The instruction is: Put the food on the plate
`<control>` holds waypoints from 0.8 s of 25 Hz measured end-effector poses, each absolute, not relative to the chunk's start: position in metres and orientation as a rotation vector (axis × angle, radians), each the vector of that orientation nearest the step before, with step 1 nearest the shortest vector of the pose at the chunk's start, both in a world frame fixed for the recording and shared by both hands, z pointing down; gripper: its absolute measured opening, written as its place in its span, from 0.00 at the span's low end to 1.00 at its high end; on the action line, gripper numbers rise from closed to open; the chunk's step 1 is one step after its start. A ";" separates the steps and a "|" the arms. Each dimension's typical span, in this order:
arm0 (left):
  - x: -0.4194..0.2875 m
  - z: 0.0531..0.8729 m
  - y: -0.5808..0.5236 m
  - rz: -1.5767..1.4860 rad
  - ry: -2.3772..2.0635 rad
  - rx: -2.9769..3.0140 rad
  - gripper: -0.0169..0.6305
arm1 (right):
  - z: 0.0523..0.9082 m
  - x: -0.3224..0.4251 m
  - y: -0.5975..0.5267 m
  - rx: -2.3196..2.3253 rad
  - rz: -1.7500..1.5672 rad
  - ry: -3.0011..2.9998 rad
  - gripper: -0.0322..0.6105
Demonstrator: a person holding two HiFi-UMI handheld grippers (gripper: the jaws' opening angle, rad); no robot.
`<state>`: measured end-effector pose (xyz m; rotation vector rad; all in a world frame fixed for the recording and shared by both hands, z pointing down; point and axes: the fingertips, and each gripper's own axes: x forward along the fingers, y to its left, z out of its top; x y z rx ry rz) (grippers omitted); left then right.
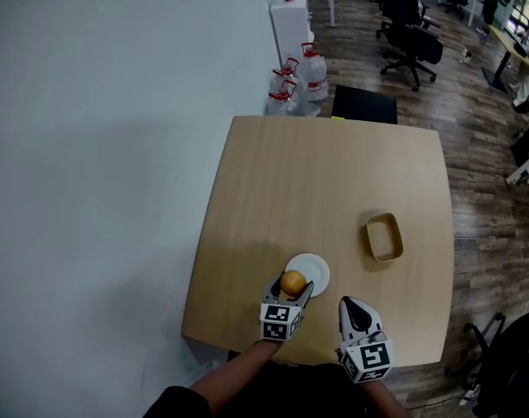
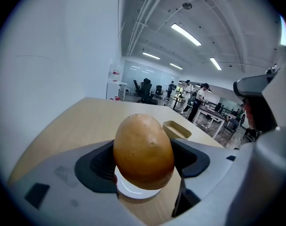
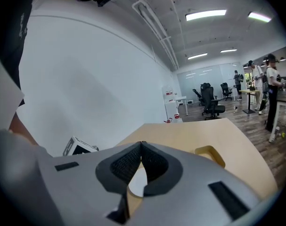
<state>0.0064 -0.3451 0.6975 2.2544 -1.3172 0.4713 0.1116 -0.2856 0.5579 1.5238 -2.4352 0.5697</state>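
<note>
Left claw (image 1: pixel 291 291) clamped on potato (image 1: pixel 293 281), a pad against each side, potato upright. Directly under and just ahead of it, white plate (image 1: pixel 317 270); potato over its near rim, contact unclear. Right claw (image 1: pixel 355 306) just beside, to the right, jaws pressed together with nothing between, low over table (image 1: pixel 316 172). Farther ahead and right of both claws, tan tray (image 1: pixel 383 236). Beyond table's far edge, water jugs (image 1: pixel 299 81) and office chairs (image 1: pixel 410 33).
</note>
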 end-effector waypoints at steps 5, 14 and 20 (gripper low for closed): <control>0.010 0.733 -0.353 0.538 -1.277 2.231 0.54 | 0.559 0.113 -0.301 1.511 0.578 -2.439 0.14; 0.021 0.799 -0.350 0.783 -1.084 2.142 0.53 | 0.558 0.132 -0.317 1.554 0.596 -2.418 0.14; 0.031 0.824 -0.345 0.868 -0.980 2.108 0.54 | 0.551 0.142 -0.317 1.582 0.593 -2.391 0.14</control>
